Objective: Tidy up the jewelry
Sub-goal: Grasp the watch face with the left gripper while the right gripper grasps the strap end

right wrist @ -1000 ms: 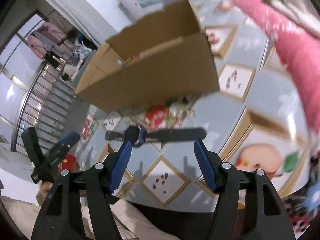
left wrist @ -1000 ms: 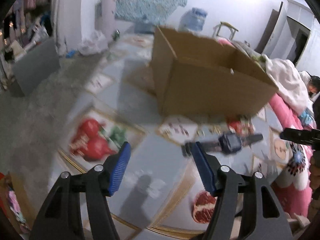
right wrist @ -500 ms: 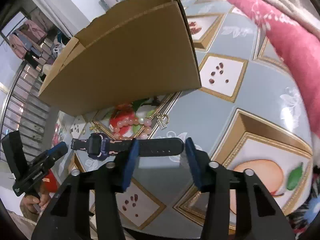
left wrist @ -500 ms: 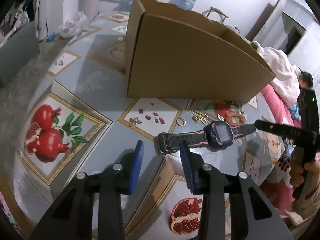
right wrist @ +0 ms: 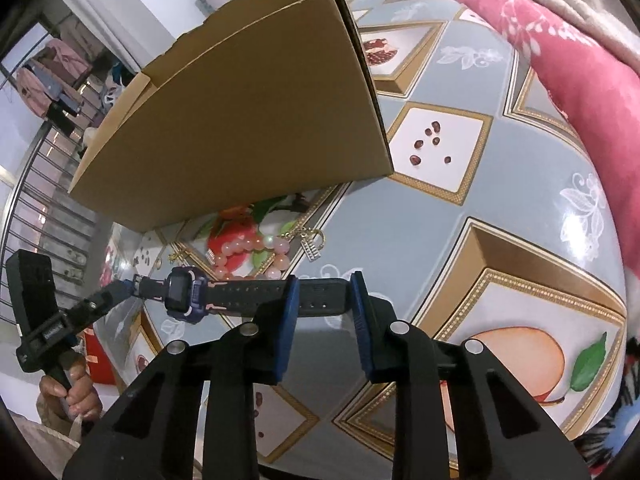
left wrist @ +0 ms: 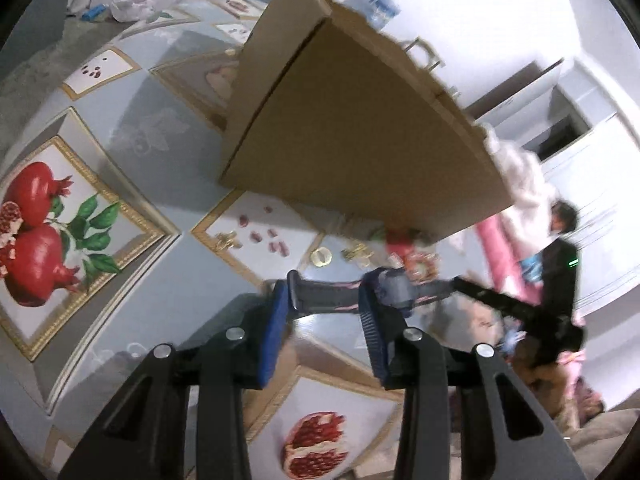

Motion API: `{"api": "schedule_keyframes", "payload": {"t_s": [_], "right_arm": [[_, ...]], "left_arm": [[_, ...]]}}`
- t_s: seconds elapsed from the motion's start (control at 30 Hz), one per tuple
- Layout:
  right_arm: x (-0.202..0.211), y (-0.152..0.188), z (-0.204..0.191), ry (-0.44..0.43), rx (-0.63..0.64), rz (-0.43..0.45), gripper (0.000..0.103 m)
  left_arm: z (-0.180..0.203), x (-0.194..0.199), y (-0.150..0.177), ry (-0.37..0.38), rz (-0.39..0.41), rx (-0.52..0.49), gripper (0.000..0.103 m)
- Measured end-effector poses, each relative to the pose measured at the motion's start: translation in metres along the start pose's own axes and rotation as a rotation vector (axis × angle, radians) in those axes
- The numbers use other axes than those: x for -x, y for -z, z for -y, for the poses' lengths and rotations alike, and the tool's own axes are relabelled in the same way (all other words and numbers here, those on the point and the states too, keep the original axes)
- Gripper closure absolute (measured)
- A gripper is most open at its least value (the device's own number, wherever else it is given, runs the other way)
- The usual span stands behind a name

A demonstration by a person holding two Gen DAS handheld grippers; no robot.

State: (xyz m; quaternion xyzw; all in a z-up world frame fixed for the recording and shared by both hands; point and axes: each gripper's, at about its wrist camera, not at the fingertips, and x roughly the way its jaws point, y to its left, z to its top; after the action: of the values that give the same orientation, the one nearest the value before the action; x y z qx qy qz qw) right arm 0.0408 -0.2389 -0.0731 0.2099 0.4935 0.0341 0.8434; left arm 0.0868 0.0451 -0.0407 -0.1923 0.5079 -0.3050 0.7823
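A dark blue watch [left wrist: 390, 286] with a black strap lies on the fruit-patterned tablecloth [left wrist: 168, 320], in front of a cardboard box [left wrist: 352, 132]. My left gripper [left wrist: 324, 300] is over the buckle half of the strap. Its blue pads stand apart and the strap runs across the gap. My right gripper [right wrist: 320, 296] is over the strap's other half [right wrist: 324, 296]. Its jaws are closing with the strap between them, and the pads do not press on it. Each gripper also shows in the other's view: the left gripper [right wrist: 120, 288] and the right gripper's black body [left wrist: 500, 304].
Between the watch and the box lie a pink bead bracelet [right wrist: 248, 252], a gold pendant [right wrist: 314, 246], a gold ring [left wrist: 321, 257] and small gold pieces [left wrist: 228, 240]. A pink blanket [right wrist: 560, 60] borders the table on the right. A hand [right wrist: 72, 396] holds the left gripper.
Both grippers have come down onto the watch strap and their jaws have narrowed from wide. The left gripper has also rolled. The watch and box fill more of each view.
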Motion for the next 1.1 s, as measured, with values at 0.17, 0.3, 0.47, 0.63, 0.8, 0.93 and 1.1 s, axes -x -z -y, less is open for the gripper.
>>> {"api": "schedule_keyframes", "payload": {"t_s": [0.17, 0.3, 0.47, 0.63, 0.8, 0.93, 1.1], "right_arm": [[-0.001, -0.001, -0.001, -0.003, -0.001, 0.001, 0.078], [-0.001, -0.001, 0.001, -0.013, -0.008, 0.006, 0.078], [0.000, -0.001, 0.006, -0.023, -0.012, 0.008, 0.078], [0.004, -0.001, 0.012, -0.044, -0.035, -0.001, 0.078], [0.005, -0.002, 0.016, -0.064, -0.048, -0.003, 0.076], [0.008, 0.000, 0.013, -0.223, -0.081, -0.011, 0.081], [0.012, 0.001, 0.000, -0.200, -0.022, 0.005, 0.081]], "left_arm": [[0.008, 0.005, -0.002, 0.117, 0.030, -0.009, 0.069], [0.009, -0.009, -0.002, 0.036, -0.013, -0.016, 0.069], [0.020, -0.017, -0.005, -0.097, -0.020, -0.077, 0.081], [0.034, -0.025, -0.003, -0.243, -0.023, -0.172, 0.094], [0.033, -0.025, -0.003, -0.247, -0.020, -0.182, 0.094], [0.033, -0.028, -0.002, -0.248, -0.018, -0.191, 0.094], [0.035, -0.030, -0.003, -0.245, -0.017, -0.190, 0.094]]}}
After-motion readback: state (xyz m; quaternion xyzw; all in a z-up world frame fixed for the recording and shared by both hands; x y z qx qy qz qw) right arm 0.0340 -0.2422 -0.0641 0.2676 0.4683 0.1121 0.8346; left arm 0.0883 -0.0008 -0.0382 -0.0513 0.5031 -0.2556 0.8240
